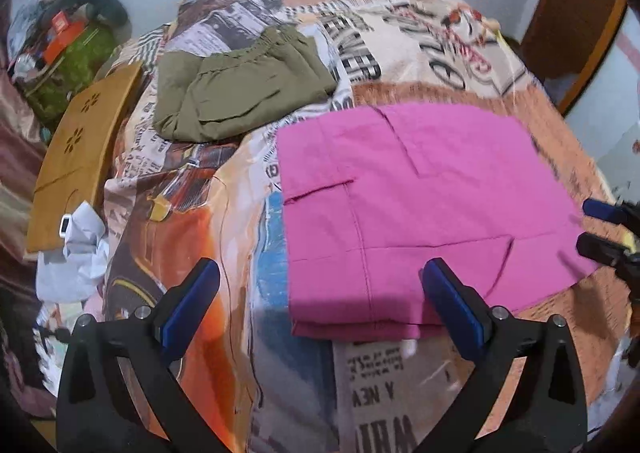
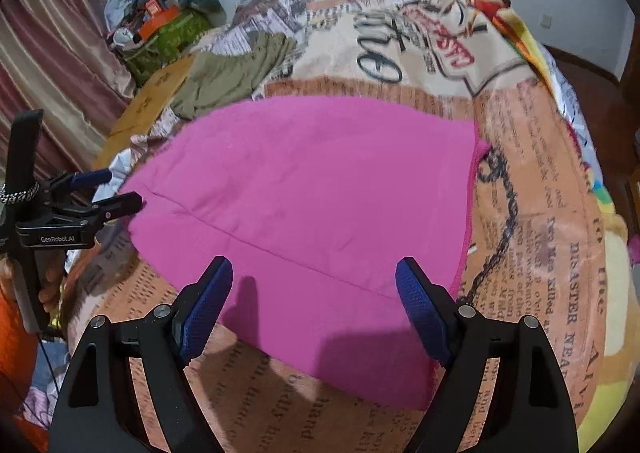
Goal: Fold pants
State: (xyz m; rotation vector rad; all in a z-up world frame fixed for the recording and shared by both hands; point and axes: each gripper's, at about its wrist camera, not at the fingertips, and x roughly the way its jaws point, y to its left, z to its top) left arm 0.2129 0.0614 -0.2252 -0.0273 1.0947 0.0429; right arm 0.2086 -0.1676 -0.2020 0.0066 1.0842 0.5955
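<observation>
Hovering over the bed, both tongs are empty. The left gripper (image 1: pixel 320 285) has its jaws spread wide, nothing between them, and the near edge of the pink pants (image 1: pixel 420 205) sits just past its tips. The right gripper (image 2: pixel 314 281) is spread a bit less, also gripping nothing, above the same pants (image 2: pixel 312 213), which lie folded flat on the newspaper-print bedspread (image 2: pixel 528 181).

The left view gives you the seams and stacked layers at the near edge; the right view only gets one long crease. The olive pants (image 1: pixel 240 85) farther back read as a folded pile on the left cam, while the right one barely catches them. Only the right cam shows the curtain (image 2: pixel 60 37).
</observation>
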